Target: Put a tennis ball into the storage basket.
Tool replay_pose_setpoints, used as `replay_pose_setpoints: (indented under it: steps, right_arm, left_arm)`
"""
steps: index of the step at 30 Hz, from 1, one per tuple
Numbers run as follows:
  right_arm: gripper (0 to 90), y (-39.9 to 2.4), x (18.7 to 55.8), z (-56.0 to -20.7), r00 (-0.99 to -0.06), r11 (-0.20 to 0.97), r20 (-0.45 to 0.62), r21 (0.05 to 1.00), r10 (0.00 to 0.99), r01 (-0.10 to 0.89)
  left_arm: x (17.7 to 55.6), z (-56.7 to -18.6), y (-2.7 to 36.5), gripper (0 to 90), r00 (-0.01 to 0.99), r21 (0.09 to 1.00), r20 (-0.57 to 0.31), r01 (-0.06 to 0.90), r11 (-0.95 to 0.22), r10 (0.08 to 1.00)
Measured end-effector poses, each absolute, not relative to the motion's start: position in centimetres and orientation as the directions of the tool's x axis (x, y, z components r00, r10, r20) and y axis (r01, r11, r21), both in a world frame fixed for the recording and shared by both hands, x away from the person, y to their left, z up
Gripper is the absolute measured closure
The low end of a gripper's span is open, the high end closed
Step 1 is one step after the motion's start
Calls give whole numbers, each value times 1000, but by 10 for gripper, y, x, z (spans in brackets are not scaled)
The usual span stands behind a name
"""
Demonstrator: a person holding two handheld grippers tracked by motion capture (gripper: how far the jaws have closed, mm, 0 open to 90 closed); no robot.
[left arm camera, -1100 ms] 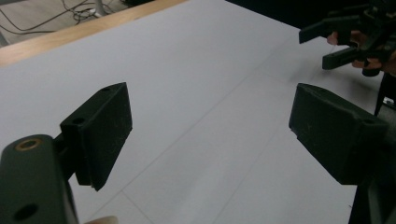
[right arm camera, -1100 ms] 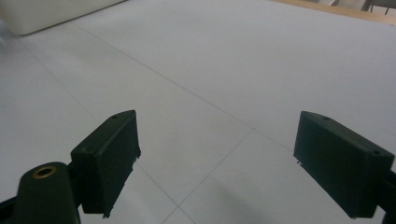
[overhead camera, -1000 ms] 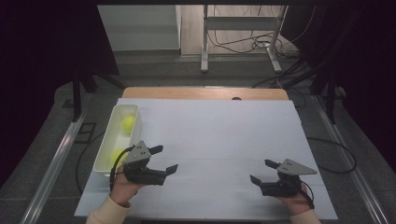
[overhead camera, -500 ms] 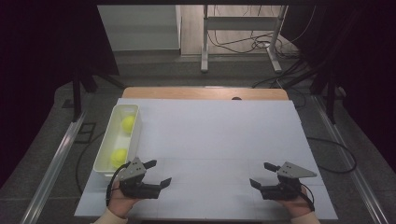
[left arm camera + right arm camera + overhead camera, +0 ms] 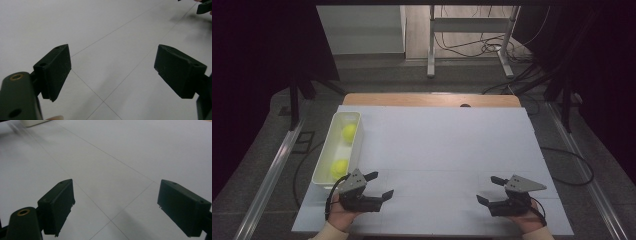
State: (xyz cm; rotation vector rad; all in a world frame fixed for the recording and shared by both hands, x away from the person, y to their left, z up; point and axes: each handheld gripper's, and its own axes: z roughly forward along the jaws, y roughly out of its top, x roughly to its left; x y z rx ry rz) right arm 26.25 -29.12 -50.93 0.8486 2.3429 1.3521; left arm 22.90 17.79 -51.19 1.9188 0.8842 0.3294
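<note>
1. Tennis ball, the nearer of two yellow-green ones, is lying in the near half of a white tray that is sitting along the table's left edge, towards the near left corner.
2. The left gripper is resting low over the white table by the near edge, just beside the tray's near end, with its jaws standing wide apart and pointing towards the right edge; nothing is lying between them.
3. In the left gripper view the two black pads are framing bare white surface crossed by thin seam lines, and the other gripper's tip is peeking in at the top right corner.
4. The right gripper is sitting near the near right corner, well apart from the left one, its jaws also gaping wide on nothing and pointing towards the left edge.
5. In the right gripper view a sliver of what is probably the tray is showing at the far top left, though it is too blurred to be sure.
6. Farther along the tray, a second ball is lying in its far half, apart from the nearer one.
7. Beyond the white sheet, a strip of bare wood is showing along the table's far edge.
</note>
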Motion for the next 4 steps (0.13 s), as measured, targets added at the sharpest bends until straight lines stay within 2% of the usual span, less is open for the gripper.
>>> replay_pose_setpoints:
  steps: [4]
  right_arm:
    - [140,-290,263,-510,-781,391,22,856,624,337]
  left_arm:
    - [229,-513,177,150,701,853,-131,440,-280,701]
